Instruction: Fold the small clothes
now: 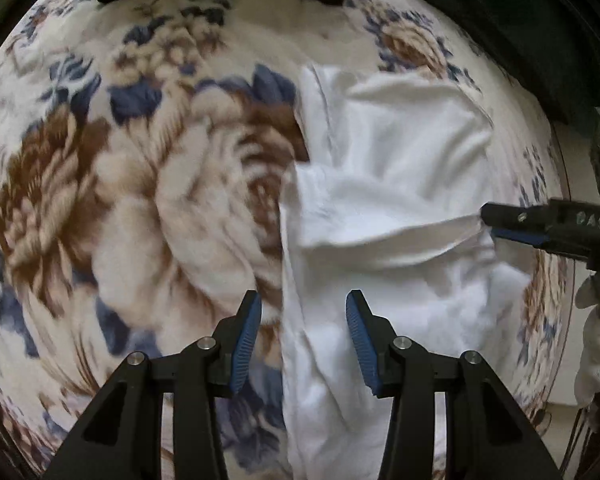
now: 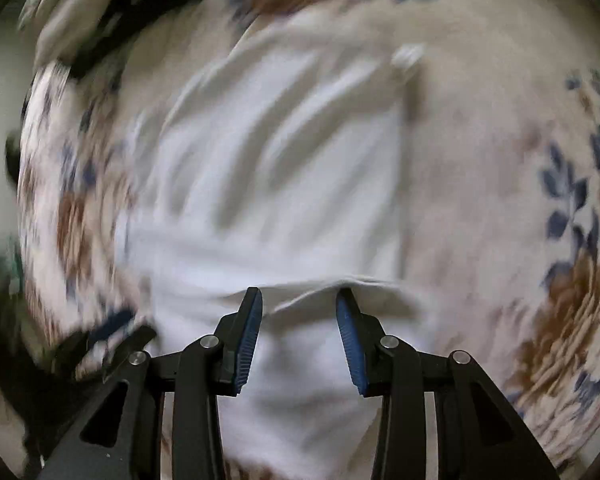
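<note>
Right under the lens, the left gripper (image 1: pixel 304 300) points down with its blue pads (image 1: pixel 246 344) apart and nothing pinched between them; the long left edge of the white garment (image 1: pixel 388 184) runs through the gap below. That garment lies rumpled on the flowered blanket (image 1: pixel 120 184), partly folded, a flap doubled over across its middle and a narrower strip trailing down toward the camera. Over at the right edge of this view, the right gripper (image 1: pixel 490 224) comes in sideways, its tip just at the corner of that folded flap; whether it touches the cloth I cannot tell from here.

From the right wrist, heavily blurred: the right gripper (image 2: pixel 299 294) has its jaws parted too, empty, with the garment (image 2: pixel 276 168) spread beneath and a folded edge crossing just beyond the tips. The blanket (image 2: pixel 500 184) surrounds it, blue leaves and brown blooms at right.
</note>
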`<state>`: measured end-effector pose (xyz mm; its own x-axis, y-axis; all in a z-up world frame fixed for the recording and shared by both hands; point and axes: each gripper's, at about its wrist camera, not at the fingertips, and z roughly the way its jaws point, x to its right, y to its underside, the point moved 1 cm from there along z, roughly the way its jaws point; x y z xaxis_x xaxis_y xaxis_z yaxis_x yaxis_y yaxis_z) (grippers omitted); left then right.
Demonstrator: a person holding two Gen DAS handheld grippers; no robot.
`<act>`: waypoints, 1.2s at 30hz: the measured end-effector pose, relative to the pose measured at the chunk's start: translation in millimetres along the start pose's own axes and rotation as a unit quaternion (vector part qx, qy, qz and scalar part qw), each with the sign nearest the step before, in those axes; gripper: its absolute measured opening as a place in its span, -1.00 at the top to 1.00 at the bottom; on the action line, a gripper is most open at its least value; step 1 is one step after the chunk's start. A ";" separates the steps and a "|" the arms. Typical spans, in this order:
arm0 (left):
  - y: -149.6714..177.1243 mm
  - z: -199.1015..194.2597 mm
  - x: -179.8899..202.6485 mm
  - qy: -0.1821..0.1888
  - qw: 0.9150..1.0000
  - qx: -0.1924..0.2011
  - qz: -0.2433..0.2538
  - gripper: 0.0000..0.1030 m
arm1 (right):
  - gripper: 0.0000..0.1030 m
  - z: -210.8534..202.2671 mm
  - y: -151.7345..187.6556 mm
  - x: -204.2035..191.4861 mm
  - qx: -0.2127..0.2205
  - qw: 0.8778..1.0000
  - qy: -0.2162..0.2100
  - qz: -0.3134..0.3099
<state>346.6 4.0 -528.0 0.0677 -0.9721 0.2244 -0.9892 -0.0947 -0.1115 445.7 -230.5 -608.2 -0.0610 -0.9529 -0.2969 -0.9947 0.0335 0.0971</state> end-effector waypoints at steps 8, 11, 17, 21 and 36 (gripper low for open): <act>-48.9 20.8 -3.3 -0.014 1.000 0.016 0.017 0.20 | 0.20 -27.4 -15.2 34.1 0.083 0.985 -0.106 0.110; -73.1 26.0 -3.7 -0.007 1.000 0.025 0.001 0.20 | 0.20 -35.4 -9.7 40.6 0.079 0.982 -0.123 0.116; -102.8 19.3 -1.2 0.004 0.999 0.044 -0.009 0.20 | 0.20 -42.6 13.8 22.8 0.077 0.989 -0.098 0.075; -100.3 -0.5 -8.1 0.005 0.998 0.063 -0.017 0.20 | 0.20 -43.5 28.0 14.7 0.057 0.991 -0.111 0.040; 31.3 -39.6 -12.6 0.004 1.000 -0.009 0.004 0.20 | 0.20 -54.4 14.2 34.8 0.088 0.985 -0.122 0.087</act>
<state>309.6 21.7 -496.0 0.0582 -0.9711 0.2316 -0.9919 -0.0826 -0.0969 433.9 -279.6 -565.4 -0.2294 -0.8276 -0.5124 -0.9649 0.2624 0.0082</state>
